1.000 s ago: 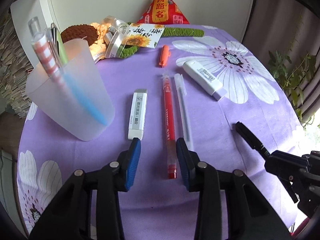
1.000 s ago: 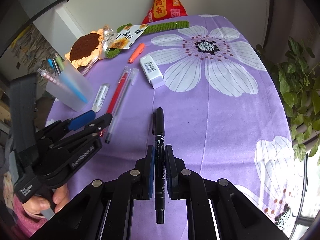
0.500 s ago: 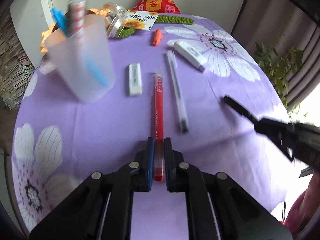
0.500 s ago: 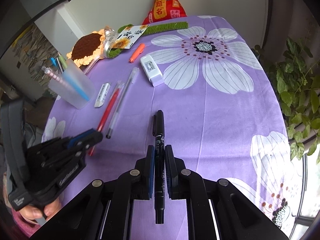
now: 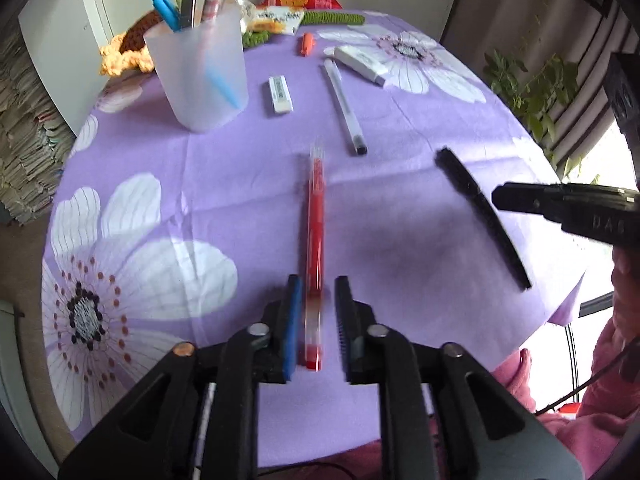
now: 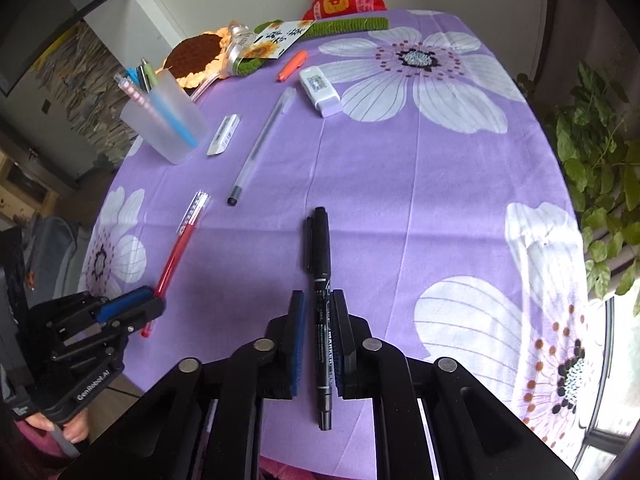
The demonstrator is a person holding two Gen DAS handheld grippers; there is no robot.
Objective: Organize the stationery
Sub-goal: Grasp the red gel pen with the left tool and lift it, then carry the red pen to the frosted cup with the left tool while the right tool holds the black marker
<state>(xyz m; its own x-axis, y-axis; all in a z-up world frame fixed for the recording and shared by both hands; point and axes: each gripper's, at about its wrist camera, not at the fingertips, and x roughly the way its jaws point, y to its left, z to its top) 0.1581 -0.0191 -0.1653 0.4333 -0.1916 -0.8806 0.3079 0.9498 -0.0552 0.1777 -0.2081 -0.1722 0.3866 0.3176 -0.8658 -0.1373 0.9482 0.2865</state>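
A red pen lies lengthwise between the pads of my left gripper, whose jaws are opening; a gap shows on each side of the pen. In the right wrist view the same red pen sticks out of the left gripper near the table's near left edge. My right gripper is shut on a black marker, which points away over the cloth. A frosted cup holding several pens stands at the far left.
On the purple flowered tablecloth lie a clear pen, a white eraser, a white box and a small orange piece. Crocheted flowers and a red pouch sit at the far edge. A plant stands at the right.
The left gripper shut on the red pen, drew it back toward the near table edge, and its jaws have now parted. The right gripper has shifted slightly, still gripping the marker.
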